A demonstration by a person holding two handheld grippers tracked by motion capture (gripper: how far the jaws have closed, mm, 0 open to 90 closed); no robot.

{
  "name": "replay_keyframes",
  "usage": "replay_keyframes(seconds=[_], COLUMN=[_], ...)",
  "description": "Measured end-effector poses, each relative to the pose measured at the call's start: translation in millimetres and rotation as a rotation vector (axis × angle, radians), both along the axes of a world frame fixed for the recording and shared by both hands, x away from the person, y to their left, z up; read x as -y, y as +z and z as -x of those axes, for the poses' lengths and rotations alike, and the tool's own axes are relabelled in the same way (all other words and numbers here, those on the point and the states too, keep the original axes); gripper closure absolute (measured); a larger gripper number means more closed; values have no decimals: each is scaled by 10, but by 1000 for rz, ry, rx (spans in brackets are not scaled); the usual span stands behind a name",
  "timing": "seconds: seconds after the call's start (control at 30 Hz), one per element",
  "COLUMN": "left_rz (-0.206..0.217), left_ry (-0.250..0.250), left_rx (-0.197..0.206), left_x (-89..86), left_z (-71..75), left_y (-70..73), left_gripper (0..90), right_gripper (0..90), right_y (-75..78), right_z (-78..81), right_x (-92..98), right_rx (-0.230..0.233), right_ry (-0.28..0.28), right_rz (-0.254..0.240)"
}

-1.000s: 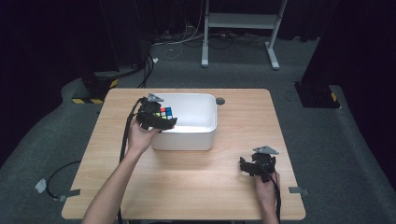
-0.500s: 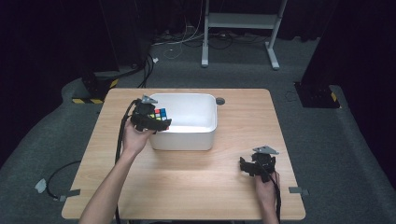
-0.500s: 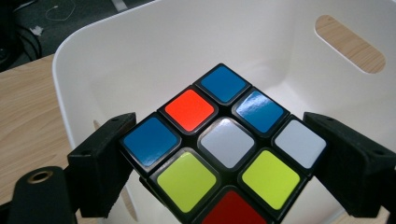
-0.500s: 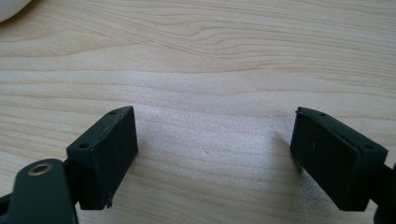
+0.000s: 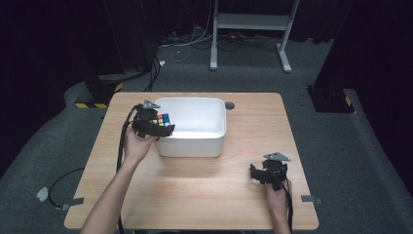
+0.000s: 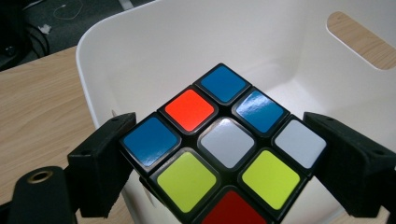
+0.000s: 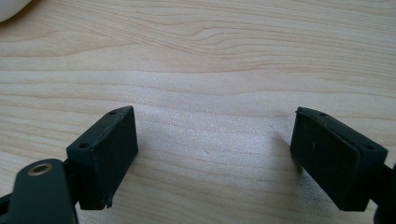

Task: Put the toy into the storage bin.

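Over the white bin's (image 5: 214,139) near-left rim, left gripper (image 5: 155,126) jaws pinch the puzzle cube (image 6: 219,144) — likely mid-drop; next: release. Right gripper (image 7: 219,158) jaws spread, idle on worktop (image 5: 195,195).

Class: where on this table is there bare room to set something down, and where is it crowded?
Free: the wooden table between the white bin and the near edge, plus the strip right of the bin. Crowded: the bin's left rim, where the left claw holds the puzzle cube, and the near-right corner by the right claw.
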State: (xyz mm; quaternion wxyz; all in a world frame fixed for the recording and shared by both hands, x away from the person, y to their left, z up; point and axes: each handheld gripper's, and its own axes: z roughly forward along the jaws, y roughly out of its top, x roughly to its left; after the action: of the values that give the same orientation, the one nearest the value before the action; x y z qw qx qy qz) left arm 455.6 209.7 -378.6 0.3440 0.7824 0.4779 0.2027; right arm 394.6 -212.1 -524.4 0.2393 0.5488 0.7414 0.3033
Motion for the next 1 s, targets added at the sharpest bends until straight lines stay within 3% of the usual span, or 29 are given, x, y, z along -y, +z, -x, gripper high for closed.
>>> replay_keyframes(seconds=[1.0], left_rz=[5], left_ry=[-19], left_rx=[-4], left_x=[-15], left_z=[23], left_y=[-67], left_gripper=[131], right_gripper=[146], right_y=[0], right_z=[0], right_x=[-1], right_rx=[0], right_ry=[0], right_rz=[0])
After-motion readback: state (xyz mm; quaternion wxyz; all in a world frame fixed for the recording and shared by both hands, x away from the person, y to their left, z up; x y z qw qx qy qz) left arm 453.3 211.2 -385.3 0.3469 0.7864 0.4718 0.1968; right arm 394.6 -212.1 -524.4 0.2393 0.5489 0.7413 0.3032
